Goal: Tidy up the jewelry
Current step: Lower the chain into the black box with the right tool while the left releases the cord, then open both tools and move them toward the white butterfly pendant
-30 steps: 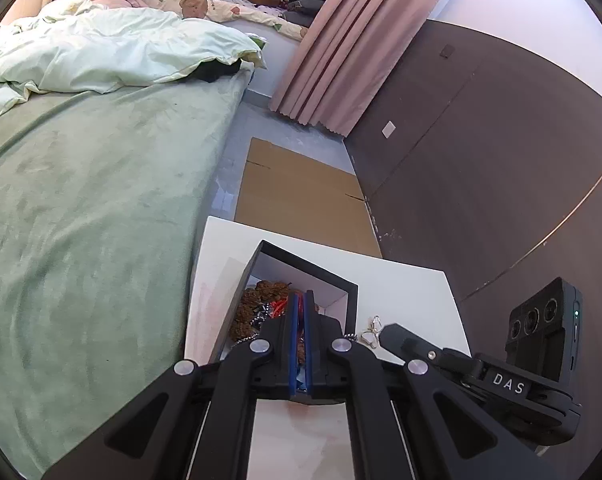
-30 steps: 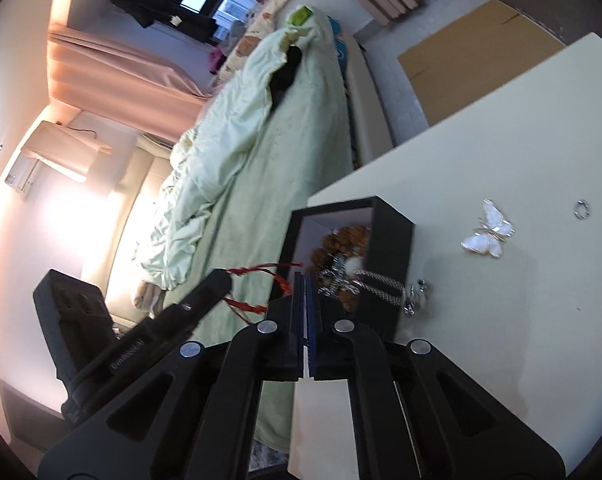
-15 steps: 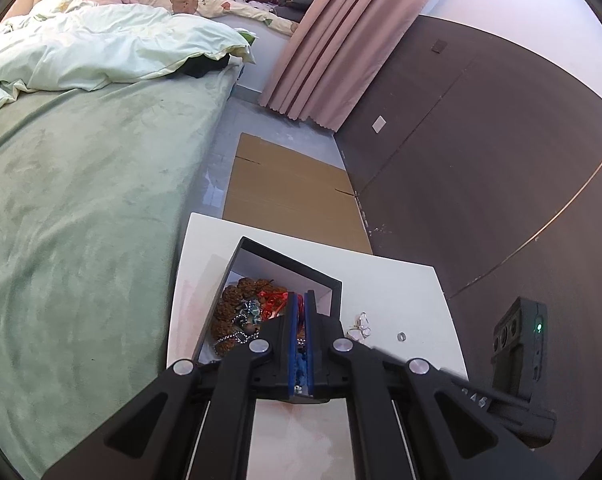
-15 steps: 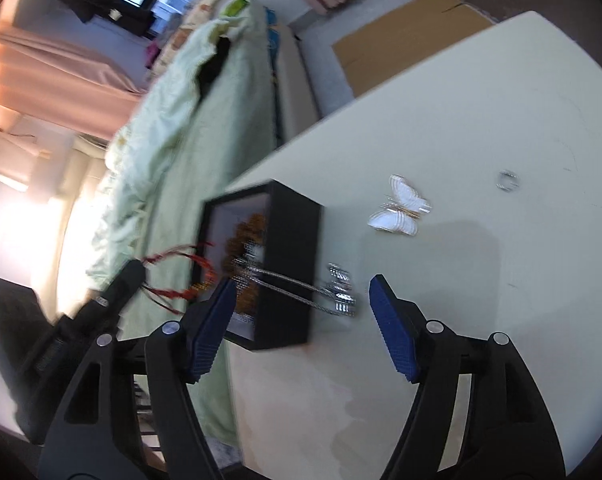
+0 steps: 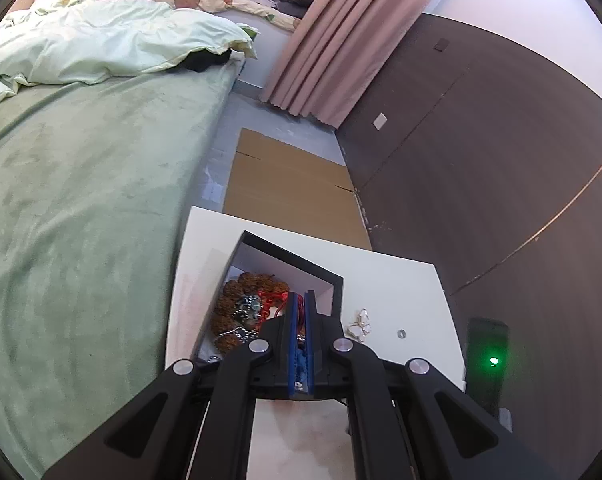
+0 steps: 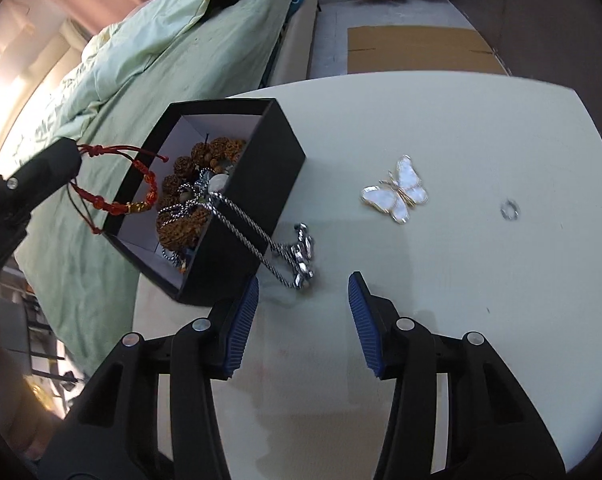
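A black box (image 6: 261, 184) on the white table (image 6: 461, 320) holds brown beads (image 6: 189, 200). At the box's left rim my left gripper (image 5: 299, 304) is shut on a red cord bracelet (image 6: 141, 196), which hangs over the box. A silver chain (image 6: 245, 232) drapes over the box's near wall. Its pendant end (image 6: 303, 256) lies on the table. Just short of that end is my right gripper (image 6: 303, 292), its jaws apart and closing with nothing pressed between the pads. To the right lie a white butterfly brooch (image 6: 397, 190) and a small ring (image 6: 509, 211).
A bed with a green cover (image 5: 81, 220) runs along the table's left side. Flat cardboard (image 5: 285, 184) lies on the floor beyond the table, and a dark wall (image 5: 481, 160) stands to the right. In the left wrist view the brooch (image 5: 361, 326) and the ring (image 5: 401, 334) lie right of the box.
My right gripper went from shut to open, let go of the silver chain and tipped down toward the table. The left gripper kept still with the red bracelet.
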